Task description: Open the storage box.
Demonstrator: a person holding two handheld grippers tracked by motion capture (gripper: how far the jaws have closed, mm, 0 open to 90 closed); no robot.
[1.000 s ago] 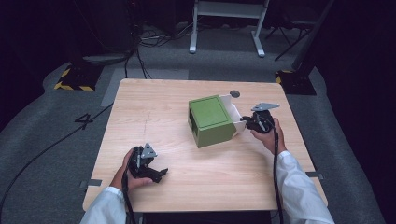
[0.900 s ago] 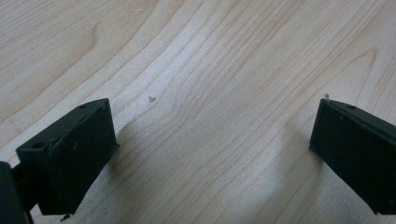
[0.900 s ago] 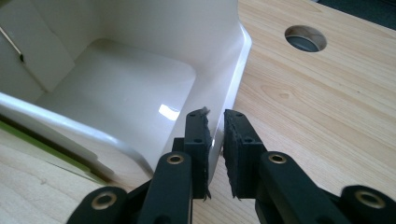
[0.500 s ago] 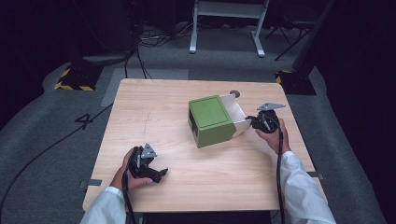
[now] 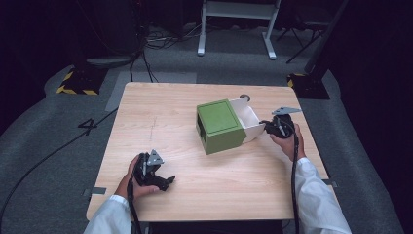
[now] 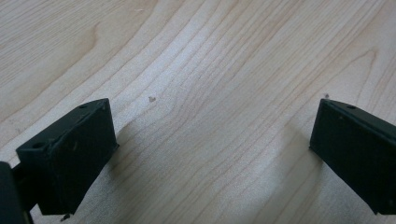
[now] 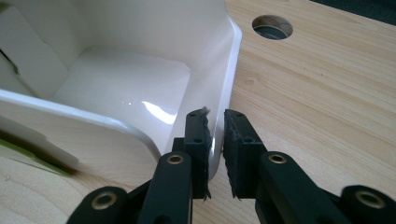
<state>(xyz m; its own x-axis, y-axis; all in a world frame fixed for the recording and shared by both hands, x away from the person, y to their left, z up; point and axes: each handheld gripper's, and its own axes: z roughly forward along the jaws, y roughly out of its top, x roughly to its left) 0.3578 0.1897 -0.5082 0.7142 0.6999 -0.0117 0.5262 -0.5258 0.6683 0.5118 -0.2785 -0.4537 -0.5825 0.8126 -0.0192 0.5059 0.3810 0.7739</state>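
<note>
A green box (image 5: 220,126) lies on the wooden table (image 5: 160,112), right of its middle. A glossy white inner tray (image 5: 248,119) sticks out of the box's right side. My right gripper (image 5: 269,126) is shut on the tray's end wall (image 7: 219,88); in the right gripper view the thin white wall stands pinched between the two pads of the right gripper (image 7: 215,140). The tray looks empty inside. My left gripper (image 5: 163,181) rests near the table's front left, far from the box. In the left gripper view, bare wood lies between the wide open jaws of the left gripper (image 6: 210,149).
A round cable hole (image 5: 244,97) sits in the table just behind the tray, also seen as a hole (image 7: 272,26) beyond the tray wall. Dark carpet with cables and a white frame (image 5: 234,19) lie beyond the far edge.
My right gripper has shifted slightly to the right, and the white tray has slid a little further out of the green box. The left hand has stayed still.
</note>
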